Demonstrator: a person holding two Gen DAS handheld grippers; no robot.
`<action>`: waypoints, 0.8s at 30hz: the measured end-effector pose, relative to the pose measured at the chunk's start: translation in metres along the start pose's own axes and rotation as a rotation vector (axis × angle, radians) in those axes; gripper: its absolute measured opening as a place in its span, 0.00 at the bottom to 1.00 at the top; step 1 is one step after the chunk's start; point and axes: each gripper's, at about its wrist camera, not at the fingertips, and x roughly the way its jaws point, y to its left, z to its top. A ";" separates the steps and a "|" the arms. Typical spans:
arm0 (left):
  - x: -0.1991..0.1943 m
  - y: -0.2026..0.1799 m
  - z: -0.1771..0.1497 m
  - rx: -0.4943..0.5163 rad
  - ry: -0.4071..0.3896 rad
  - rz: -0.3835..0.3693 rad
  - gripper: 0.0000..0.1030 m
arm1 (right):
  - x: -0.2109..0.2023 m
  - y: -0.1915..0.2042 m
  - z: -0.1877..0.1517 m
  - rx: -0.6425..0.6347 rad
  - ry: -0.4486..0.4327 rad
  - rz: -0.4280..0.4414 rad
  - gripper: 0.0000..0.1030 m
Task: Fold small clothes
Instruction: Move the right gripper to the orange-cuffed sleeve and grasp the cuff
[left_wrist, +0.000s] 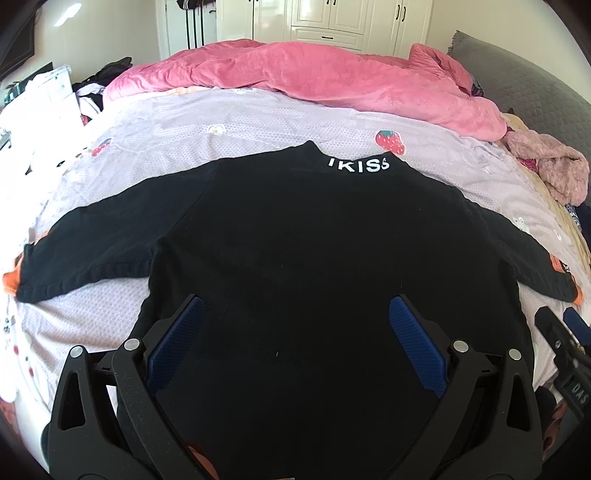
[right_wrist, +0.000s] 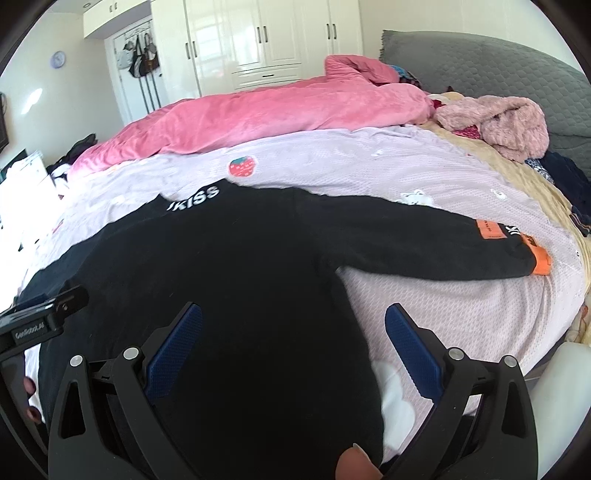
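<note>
A small black long-sleeved top (left_wrist: 295, 240) with white "IKISS" lettering at the collar lies flat, back up, on a lilac bedsheet (left_wrist: 184, 136), both sleeves spread out. Its right sleeve ends in an orange cuff (right_wrist: 541, 264). My left gripper (left_wrist: 295, 310) is open, its blue pads (left_wrist: 415, 343) wide apart over the lower middle of the top. My right gripper (right_wrist: 293, 317) is open over the top's (right_wrist: 240, 258) lower right edge, one pad over black fabric, the other over the sheet (right_wrist: 443, 302). Neither holds anything.
A pink duvet (left_wrist: 314, 77) is bunched along the far side of the bed. A fluffy pink garment (right_wrist: 498, 122) and dark clothes lie by the grey headboard (right_wrist: 498, 70). White wardrobes (right_wrist: 266, 37) stand behind. The other gripper's body (right_wrist: 37, 321) shows at the left.
</note>
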 end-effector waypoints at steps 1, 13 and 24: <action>0.002 -0.001 0.003 -0.001 0.000 -0.002 0.91 | 0.003 -0.003 0.004 0.006 0.004 -0.005 0.96; 0.024 -0.023 0.035 0.007 0.006 -0.028 0.91 | 0.030 -0.029 0.064 0.088 -0.025 -0.087 0.96; 0.043 -0.043 0.060 0.005 0.008 -0.063 0.91 | 0.058 -0.057 0.090 0.189 -0.019 -0.156 0.96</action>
